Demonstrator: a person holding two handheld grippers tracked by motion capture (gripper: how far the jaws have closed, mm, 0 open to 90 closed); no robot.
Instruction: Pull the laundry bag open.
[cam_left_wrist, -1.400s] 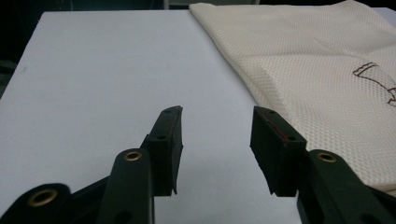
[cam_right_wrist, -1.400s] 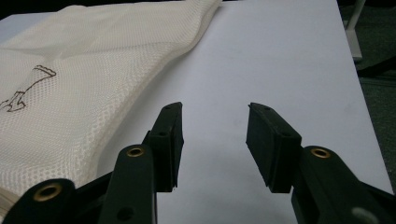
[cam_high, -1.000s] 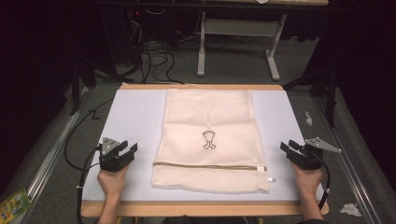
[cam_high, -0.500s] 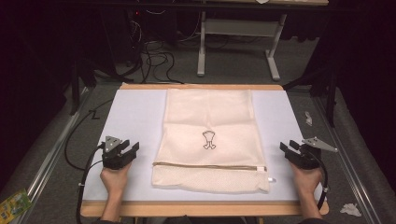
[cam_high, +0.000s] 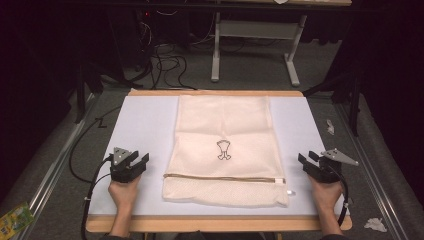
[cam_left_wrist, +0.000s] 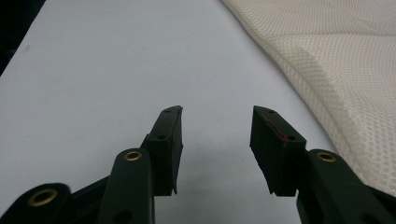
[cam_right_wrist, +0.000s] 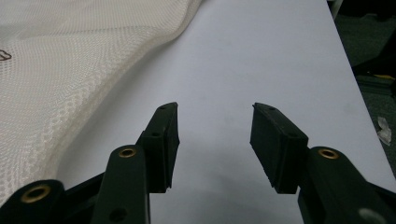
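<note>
Mesh bag (cam_high: 222, 150) lies flat at the centre of the worktop (cam_high: 140, 125), long axis running away from you, zipper (cam_high: 220, 177) across the near end and a small printed mark (cam_high: 224, 149) at mid-panel. Both long edges are free of obstruction.

Left gripper (cam_high: 139, 164) sits on the worktop just left of the bag's near corner, apart from the fabric. Its jaws stand spread with nothing between them; in the left gripper view (cam_left_wrist: 215, 140) the bag's seamed edge (cam_left_wrist: 327, 112) runs past on the right of the jaws. Right gripper (cam_high: 306, 163) rests near the worktop's right edge, well apart from the bag, jaws likewise spread and empty (cam_right_wrist: 215, 140).

The step in hand appears to be the approach to the bag's near corners. To do it well:

1. Bring each gripper inward along the worktop, keeping the lower jaw low so it slides under the edge.
2. Take the doubled seam, not the single mesh layer, which is likely to stretch and slip.
3. Close both sides at matching points near the zipper line, so the bag lifts evenly.
4. Avoid clamping the zipper pull (cam_high: 290, 192) at the right end.
</note>
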